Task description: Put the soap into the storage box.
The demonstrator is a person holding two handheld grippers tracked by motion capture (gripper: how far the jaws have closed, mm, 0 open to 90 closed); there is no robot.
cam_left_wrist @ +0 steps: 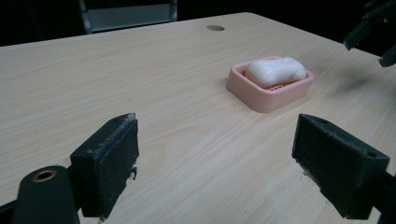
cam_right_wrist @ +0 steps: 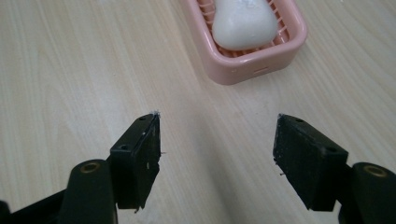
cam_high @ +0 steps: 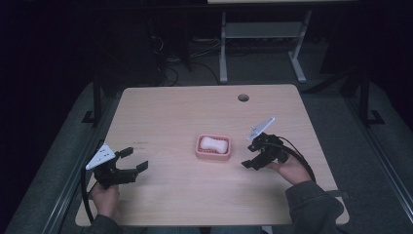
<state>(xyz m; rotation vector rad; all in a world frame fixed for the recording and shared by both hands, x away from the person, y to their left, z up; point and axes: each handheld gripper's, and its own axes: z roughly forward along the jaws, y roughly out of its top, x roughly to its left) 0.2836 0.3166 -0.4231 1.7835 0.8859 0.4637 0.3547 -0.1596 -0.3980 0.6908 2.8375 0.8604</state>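
Note:
A pink soap dish sits at the middle of the wooden table with a white bar of soap lying in it. My left gripper is held near the table's front left, well apart from the dish, jaws open and empty. In the left gripper view, the dish and soap lie ahead to the right of my left gripper. Just right of the dish, my right gripper points at it with open, empty jaws. From the right gripper view, the dish and soap lie just beyond my right gripper.
A round cable hole marks the table's far edge. Behind the table stands a white desk frame, with cables on the dark floor. The far right gripper hangs at the top right of the left gripper view.

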